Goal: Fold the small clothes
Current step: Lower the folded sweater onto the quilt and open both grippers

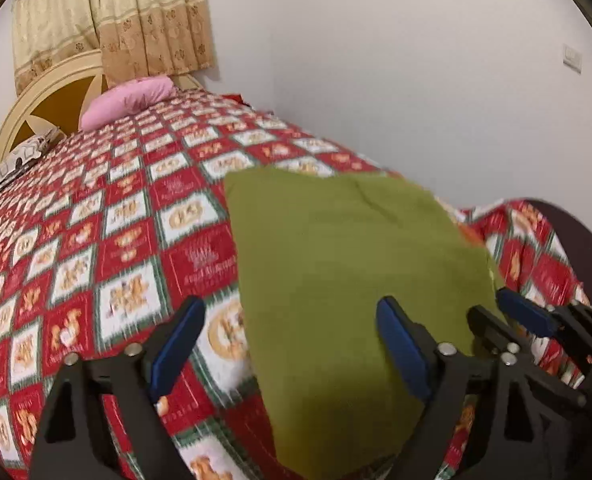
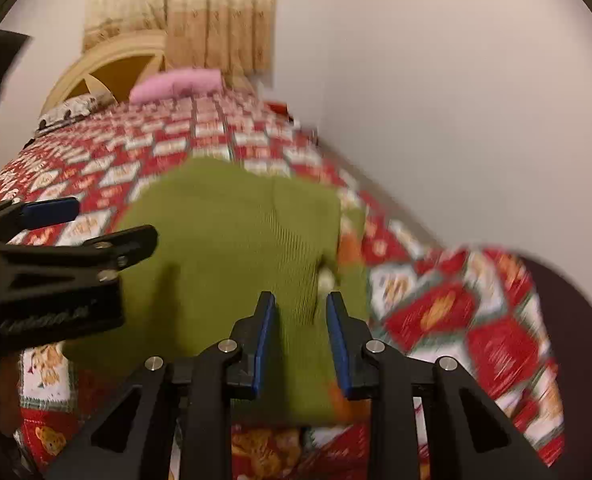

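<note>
Garment (image 1: 347, 264): one green ribbed piece, lying flat on the quilt (image 1: 96, 240) near the bed's foot, folded to a rough rectangle. A strip of orange and white shows along its right edge, so I judge that layers lie beneath the top panel.

Left wrist view. My left gripper (image 1: 292, 344) has its jaws wide apart. The left finger stands over bare quilt; the right finger stands over the garment near its lower right part. Nothing is clamped. The garment's left edge runs between the two fingers, which I judge places the tool to take or smooth that edge. My right gripper (image 1: 495, 316) shows at the far right, at the garment's right edge. Count here: one garment, one quilt, one pink pillow (image 1: 130, 98) at the headboard, one patterned pillow (image 1: 24, 158) beside it, one curtain (image 1: 112, 16).

Right wrist view. My right gripper (image 2: 300, 308) has its jaws narrowly apart, with the green cloth (image 2: 232, 248) lying under the gap. The picture is blurred; I see no fabric pinched between the pads, so I read it as not clamped. It sits at the near right part of the garment, beside the orange strip. My left gripper (image 2: 108, 224) enters from the left, over the garment's left edge, jaws spread. Both tools therefore flank the near end. Count: two grippers, one garment.
</note>
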